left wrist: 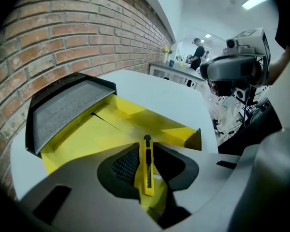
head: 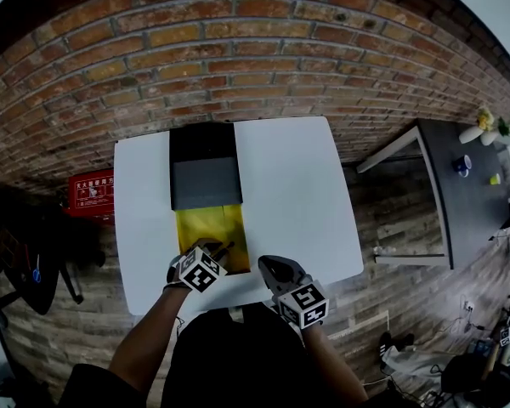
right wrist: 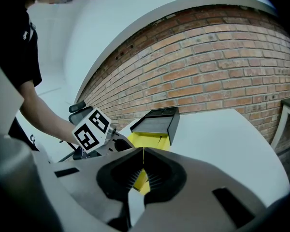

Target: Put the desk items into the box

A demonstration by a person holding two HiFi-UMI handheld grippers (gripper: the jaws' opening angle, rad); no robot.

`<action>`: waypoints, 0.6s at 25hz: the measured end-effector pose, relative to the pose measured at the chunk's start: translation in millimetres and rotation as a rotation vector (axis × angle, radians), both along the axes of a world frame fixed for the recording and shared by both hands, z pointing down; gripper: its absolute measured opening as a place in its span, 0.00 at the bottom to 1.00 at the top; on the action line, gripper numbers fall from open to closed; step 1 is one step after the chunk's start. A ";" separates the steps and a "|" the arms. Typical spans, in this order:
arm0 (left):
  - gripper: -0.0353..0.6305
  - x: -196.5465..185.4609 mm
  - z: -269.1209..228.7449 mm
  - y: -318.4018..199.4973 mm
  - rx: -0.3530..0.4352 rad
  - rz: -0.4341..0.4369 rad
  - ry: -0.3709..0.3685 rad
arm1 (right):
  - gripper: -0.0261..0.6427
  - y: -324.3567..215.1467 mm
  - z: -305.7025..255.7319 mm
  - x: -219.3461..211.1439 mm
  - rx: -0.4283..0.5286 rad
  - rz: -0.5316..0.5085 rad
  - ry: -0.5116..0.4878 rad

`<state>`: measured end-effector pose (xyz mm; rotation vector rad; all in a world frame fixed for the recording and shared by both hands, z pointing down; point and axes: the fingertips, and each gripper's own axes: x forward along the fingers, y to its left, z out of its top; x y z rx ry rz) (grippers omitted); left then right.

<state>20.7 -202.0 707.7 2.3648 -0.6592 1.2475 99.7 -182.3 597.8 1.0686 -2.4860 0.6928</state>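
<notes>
A yellow box (head: 211, 228) lies open on the white table (head: 306, 194), its black lid (head: 205, 168) folded back toward the brick wall. My left gripper (head: 214, 246) hovers over the box's near end. It is shut on a yellow utility knife (left wrist: 146, 166), which runs lengthwise between the jaws with its tip poking past them above the box floor (left wrist: 87, 134). My right gripper (head: 268, 268) is at the table's front edge, right of the box, shut with nothing in it. In the right gripper view its tips (right wrist: 143, 151) meet, with the box (right wrist: 147, 140) and lid (right wrist: 157, 122) ahead.
A red case (head: 92, 192) sits on the floor left of the table. A dark side table (head: 463, 185) with small items stands to the right. A person (left wrist: 199, 52) stands at a far counter. The brick wall runs behind the table.
</notes>
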 end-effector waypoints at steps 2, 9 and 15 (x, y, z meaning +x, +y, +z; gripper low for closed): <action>0.20 -1.5 -4.5 -0.2 -0.001 -0.020 0.011 | 0.07 -0.2 -1.1 -2.3 0.004 -0.008 -0.005; 0.15 -10.6 -20.0 -3.0 0.016 -0.104 0.047 | 0.07 -4.9 -7.0 -10.1 0.025 -0.046 -0.017; 0.09 -29.2 -51.7 -7.2 0.054 -0.270 0.134 | 0.07 -6.3 -12.9 -14.2 0.045 -0.088 -0.023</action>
